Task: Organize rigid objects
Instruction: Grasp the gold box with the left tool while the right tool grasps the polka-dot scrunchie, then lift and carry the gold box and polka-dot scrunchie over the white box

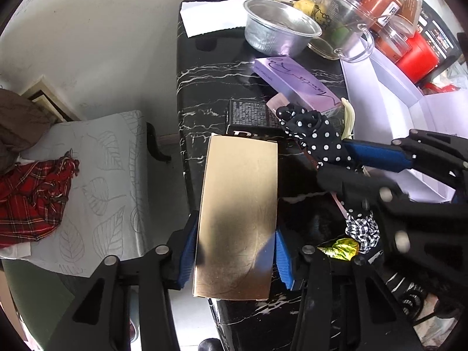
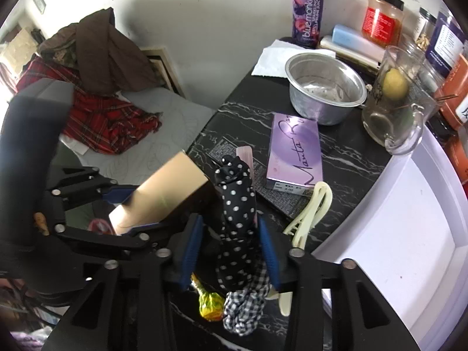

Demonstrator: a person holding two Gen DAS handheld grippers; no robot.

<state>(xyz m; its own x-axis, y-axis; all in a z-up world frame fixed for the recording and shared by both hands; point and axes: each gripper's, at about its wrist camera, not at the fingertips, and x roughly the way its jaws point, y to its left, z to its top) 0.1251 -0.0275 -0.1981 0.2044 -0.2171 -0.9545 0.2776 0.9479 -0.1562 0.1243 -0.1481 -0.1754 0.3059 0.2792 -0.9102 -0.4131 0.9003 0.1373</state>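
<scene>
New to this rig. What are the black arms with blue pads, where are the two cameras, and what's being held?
There is no robot here. A person holds a pair of hand-held tongs in each hand, and each pair carries a fisheye camera looking forward along its two fingers.

The left wrist view shows the left tongs with their blue pads pressed on the sides of a gold box. The right wrist view shows the right tongs closed around a black polka-dot fabric piece.

Both work over a black marble-look table. On it lie a purple box, a metal bowl, a glass mug, a cream hair clip and a yellow wrapped sweet. A white tray sits at the right.
</scene>
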